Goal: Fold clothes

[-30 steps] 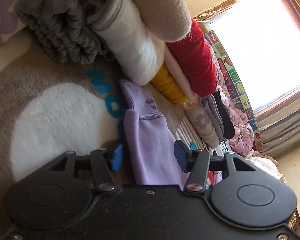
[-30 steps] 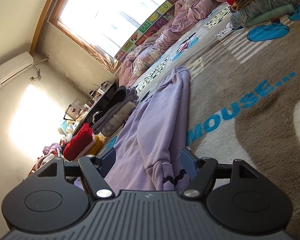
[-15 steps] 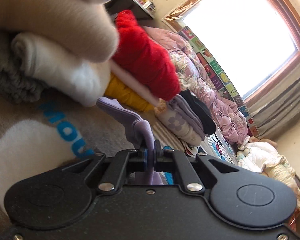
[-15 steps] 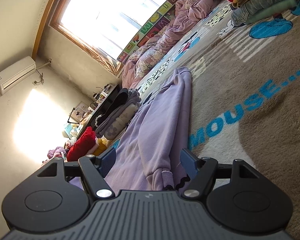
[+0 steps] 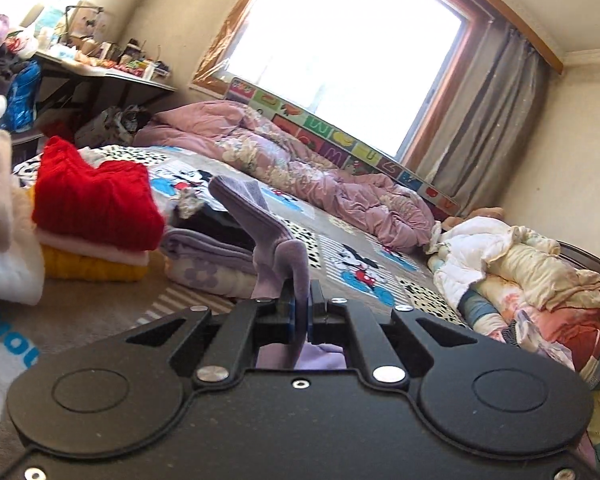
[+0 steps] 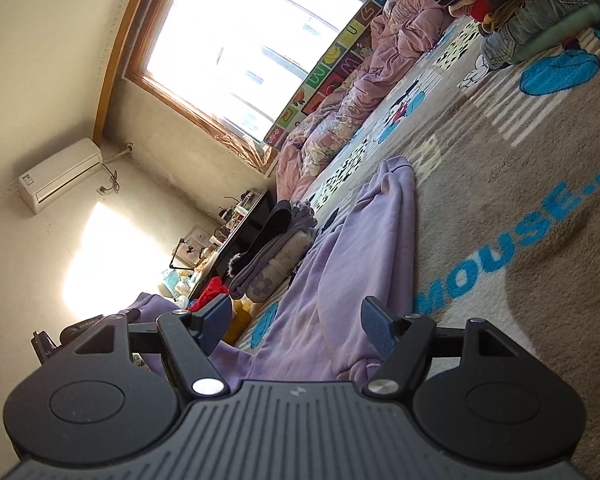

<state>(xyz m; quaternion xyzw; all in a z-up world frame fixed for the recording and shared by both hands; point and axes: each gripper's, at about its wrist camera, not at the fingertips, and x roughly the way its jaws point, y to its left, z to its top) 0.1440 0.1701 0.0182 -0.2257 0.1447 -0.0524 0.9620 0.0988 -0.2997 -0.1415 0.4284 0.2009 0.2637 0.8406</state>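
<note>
One second earlier your left hand-held gripper (image 5: 300, 312) gaped; it had since clamped the lilac sweatshirt's (image 6: 340, 280) cuff and lifted it, right hand-held gripper (image 6: 295, 322) apart.

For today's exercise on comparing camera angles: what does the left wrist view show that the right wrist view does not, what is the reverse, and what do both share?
Only the left wrist view shows the left gripper with its jaws shut on a lilac sleeve, and the grey curtain.

Only the right wrist view shows the right gripper with its jaws open above the spread lilac sweatshirt, the air conditioner and the word MOUSE on the rug.

Both show the window, the pink quilt and the red sweater.
</note>
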